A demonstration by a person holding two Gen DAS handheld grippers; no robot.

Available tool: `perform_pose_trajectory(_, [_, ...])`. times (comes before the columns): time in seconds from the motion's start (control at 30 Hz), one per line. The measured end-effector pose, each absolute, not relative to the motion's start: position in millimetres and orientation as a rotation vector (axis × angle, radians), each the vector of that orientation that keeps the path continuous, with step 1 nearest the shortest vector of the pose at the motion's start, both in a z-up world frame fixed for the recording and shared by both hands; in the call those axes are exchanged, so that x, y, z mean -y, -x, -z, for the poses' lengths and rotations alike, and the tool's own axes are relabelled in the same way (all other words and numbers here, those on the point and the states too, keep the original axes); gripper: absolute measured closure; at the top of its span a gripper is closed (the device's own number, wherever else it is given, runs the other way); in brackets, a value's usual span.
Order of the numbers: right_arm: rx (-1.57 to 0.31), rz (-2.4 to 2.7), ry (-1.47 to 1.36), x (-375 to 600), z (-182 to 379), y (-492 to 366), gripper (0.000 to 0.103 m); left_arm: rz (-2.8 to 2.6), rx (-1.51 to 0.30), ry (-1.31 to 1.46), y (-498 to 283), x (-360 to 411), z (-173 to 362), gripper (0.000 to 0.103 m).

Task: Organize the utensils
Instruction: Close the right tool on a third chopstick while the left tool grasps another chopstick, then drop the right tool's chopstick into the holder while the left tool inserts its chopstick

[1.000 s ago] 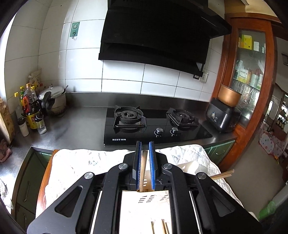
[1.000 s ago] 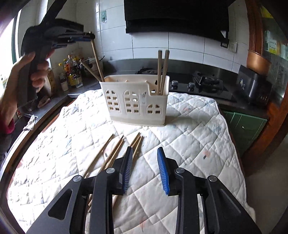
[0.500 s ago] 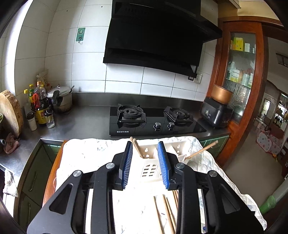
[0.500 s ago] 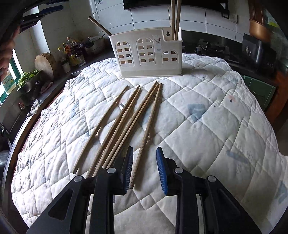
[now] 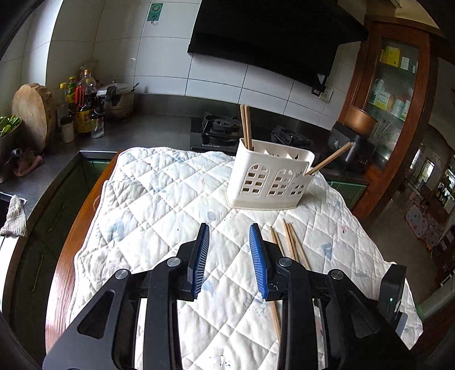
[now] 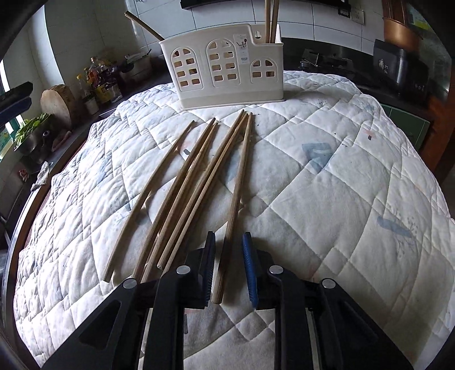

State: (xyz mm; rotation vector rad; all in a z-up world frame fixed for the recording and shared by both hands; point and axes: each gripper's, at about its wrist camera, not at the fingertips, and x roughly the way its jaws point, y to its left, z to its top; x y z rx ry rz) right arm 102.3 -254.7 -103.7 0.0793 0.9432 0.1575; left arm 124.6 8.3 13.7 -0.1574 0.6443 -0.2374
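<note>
A white plastic utensil holder [image 5: 270, 176] [image 6: 227, 68] stands on the quilted cloth. It holds two upright chopsticks [image 6: 271, 20] at one end and one leaning chopstick [image 5: 330, 158] at the other. Several wooden chopsticks [image 6: 182, 187] lie loose on the cloth in front of it; they also show in the left wrist view [image 5: 290, 242]. My right gripper [image 6: 229, 270] is open and low over the cloth, its fingers either side of the near end of the rightmost chopstick [image 6: 236, 199]. My left gripper [image 5: 229, 259] is open and empty above the cloth, left of the loose chopsticks.
The quilted cloth [image 5: 159, 199] covers a table with a wooden edge [image 5: 71, 250]. Behind it are a steel counter with bottles [image 5: 82, 111], a pot [image 5: 119, 96], a round wooden board [image 5: 32, 112], a gas stove [image 5: 221, 128] and a black cooker [image 6: 398, 71].
My left gripper let go of its chopstick in the holder, opened, and drew back and left. My right gripper came down and forward until its fingers straddle the rightmost loose chopstick.
</note>
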Motion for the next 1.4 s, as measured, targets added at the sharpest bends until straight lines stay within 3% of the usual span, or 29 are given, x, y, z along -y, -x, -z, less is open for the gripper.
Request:
perform_pose_trajectory(0.27, [-0.924, -0.105, 0.015, 243.0, 105.0, -102.1, 0.094, 0.280, -0.758, 0.189, -105.4, 9.5, 35.0, 0.073])
perform_pose_trajectory(0.5, [-0.891, -0.099, -0.049, 254.8, 96.7, -95.5, 0.096, 0.353, -0.874, 0.185, -99.9, 40.5, 75.2, 0.073])
perform_pose_trajectory(1.03, [-0.656, -0.091, -0.064, 280.6, 11.3, -67.2, 0.096, 0.341, -0.953, 0.135, -114.8, 85.5, 114.0, 0.077])
perform_pose_trajectory(1.27, [-0.607, -0.097, -0.053, 282.3, -12.4, -66.5, 0.096, 0.298, -0.957, 0.085, -121.1, 98.1, 121.1, 0.095])
perform_pose_trajectory(1.4, [-0.594, -0.097, -0.041, 281.7, -20.3, -67.3, 0.096, 0.270, -0.952, 0.033, -120.1, 102.2, 118.4, 0.097])
